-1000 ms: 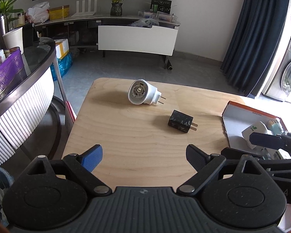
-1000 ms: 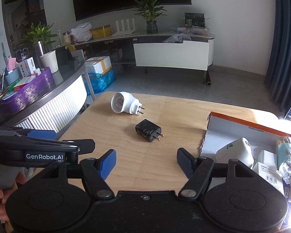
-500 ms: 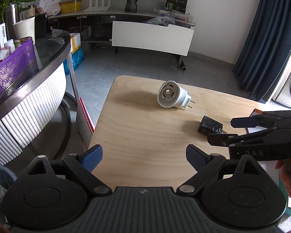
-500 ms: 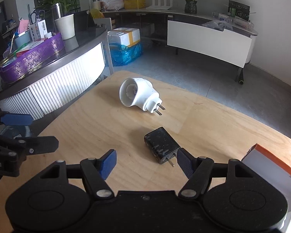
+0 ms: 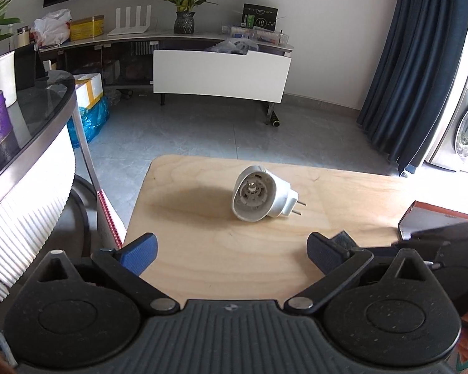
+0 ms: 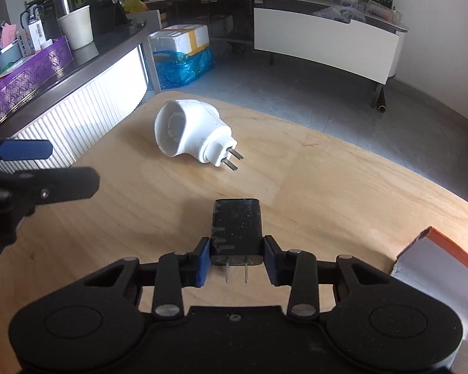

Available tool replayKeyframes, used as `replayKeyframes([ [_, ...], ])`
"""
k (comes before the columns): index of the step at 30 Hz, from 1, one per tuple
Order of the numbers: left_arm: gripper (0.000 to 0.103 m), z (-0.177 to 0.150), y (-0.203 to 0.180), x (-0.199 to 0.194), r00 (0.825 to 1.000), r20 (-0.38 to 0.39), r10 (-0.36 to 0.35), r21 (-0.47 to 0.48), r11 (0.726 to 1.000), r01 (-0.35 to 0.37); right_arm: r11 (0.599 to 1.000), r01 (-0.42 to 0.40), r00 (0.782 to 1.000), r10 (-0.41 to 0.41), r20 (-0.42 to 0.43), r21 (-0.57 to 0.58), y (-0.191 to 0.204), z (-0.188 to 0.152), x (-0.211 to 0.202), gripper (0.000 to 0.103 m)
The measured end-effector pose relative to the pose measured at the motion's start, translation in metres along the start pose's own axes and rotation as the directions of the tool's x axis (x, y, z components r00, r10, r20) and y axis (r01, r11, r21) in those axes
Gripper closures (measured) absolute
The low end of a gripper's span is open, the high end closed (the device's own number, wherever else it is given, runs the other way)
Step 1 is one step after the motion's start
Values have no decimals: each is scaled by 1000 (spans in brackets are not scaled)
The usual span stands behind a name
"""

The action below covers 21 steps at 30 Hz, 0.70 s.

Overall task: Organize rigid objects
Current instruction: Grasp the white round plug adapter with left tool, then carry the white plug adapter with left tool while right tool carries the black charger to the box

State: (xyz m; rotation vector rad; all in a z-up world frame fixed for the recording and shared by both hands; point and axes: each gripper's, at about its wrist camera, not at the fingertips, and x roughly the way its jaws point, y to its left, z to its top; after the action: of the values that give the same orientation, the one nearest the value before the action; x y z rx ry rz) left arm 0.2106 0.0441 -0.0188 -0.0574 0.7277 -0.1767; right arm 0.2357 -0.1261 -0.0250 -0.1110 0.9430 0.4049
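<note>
A black charger (image 6: 236, 224) lies on the wooden table (image 6: 327, 202), its two prongs pointing toward the camera. My right gripper (image 6: 237, 261) is shut on it, with the blue pads (image 6: 202, 261) pressing both sides near the prong end. A white plug adapter (image 5: 260, 198) lies on its side further back, also seen in the right wrist view (image 6: 190, 132). My left gripper (image 5: 232, 249) hovers short of the adapter; its jaws are opening wide with nothing between them. The right gripper's body (image 5: 436, 243) shows at the right edge of the left wrist view.
An orange-rimmed cardboard box (image 6: 436, 249) sits on the table at the right. A curved counter with a white ribbed front (image 6: 78, 109) stands close on the left, carrying a purple box (image 6: 21, 78). A red spiral-bound book (image 5: 109, 215) leans between counter and table. Grey floor lies beyond the far edge.
My right gripper came down over the black charger and closed on it. My left gripper moved closer to the white adapter, and its jaws spread a little wider.
</note>
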Motion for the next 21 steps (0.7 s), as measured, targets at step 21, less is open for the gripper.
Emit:
replayKeyframes([
  [21, 19, 4, -22, 85, 997, 15, -76, 221, 973, 71, 998, 41, 999, -40, -32, 43, 19, -47, -38, 59],
])
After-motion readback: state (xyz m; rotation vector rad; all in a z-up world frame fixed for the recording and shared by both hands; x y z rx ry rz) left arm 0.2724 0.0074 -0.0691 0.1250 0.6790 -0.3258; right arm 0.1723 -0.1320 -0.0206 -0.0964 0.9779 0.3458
